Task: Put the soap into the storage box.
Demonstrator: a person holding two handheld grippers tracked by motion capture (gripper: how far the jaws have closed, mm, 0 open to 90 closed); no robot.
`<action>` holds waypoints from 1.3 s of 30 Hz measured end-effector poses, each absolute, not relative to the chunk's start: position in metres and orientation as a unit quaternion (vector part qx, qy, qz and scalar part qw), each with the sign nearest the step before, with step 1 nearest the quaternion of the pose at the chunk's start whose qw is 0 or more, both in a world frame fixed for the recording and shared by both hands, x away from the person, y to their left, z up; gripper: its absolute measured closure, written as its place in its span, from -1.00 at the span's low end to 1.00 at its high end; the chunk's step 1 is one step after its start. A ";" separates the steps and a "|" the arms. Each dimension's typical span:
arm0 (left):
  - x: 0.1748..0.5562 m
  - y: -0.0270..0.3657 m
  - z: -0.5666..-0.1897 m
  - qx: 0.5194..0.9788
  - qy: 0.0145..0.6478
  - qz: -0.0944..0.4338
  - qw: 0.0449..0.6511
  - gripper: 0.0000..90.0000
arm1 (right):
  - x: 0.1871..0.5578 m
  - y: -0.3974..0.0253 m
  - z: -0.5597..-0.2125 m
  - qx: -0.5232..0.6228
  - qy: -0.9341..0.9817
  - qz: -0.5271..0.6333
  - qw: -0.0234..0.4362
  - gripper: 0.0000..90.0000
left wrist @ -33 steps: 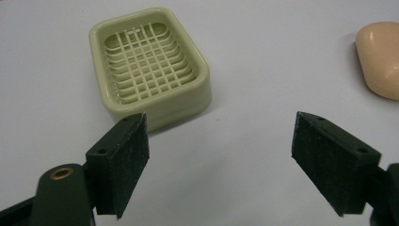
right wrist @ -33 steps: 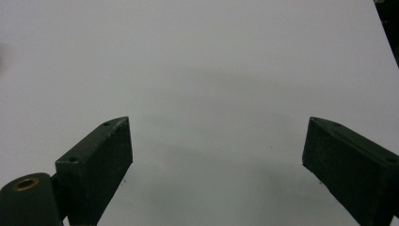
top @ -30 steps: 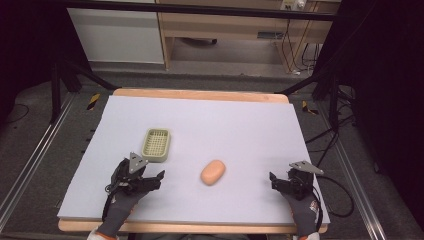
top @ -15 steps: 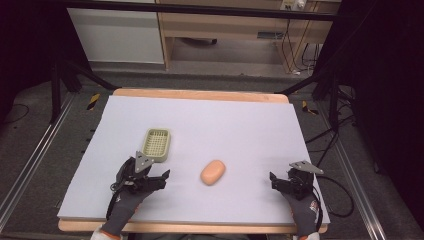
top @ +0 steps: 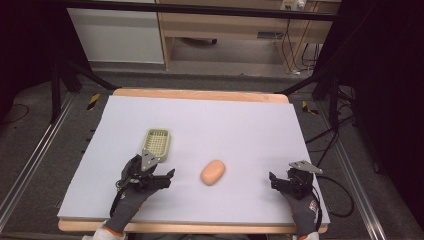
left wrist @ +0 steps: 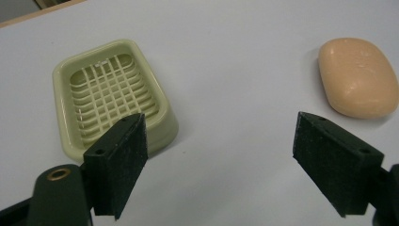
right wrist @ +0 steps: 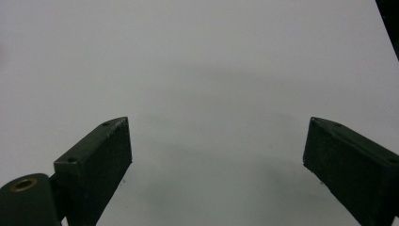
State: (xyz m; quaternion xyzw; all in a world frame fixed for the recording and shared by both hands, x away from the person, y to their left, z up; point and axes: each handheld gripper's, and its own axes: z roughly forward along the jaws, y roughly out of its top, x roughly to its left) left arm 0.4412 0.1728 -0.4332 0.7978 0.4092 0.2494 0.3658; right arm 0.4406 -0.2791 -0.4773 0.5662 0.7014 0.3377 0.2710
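Both tongs wide | soap (top: 213,172) between left tongs (top: 159,176) and right tongs (top: 278,181)

I wear dark grey gloves with white cuffs; my left gripper (top: 161,178) and right gripper (top: 278,181) are black, with grey three-cornered plates and black cables.

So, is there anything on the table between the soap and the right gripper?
No. In the high view, only bare white table lies between the soap and the right gripper.
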 end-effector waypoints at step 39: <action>0.456 0.114 -0.413 0.815 0.375 0.221 0.382 -0.64 | 0.440 -0.279 -0.477 0.565 0.702 0.336 0.272 -0.81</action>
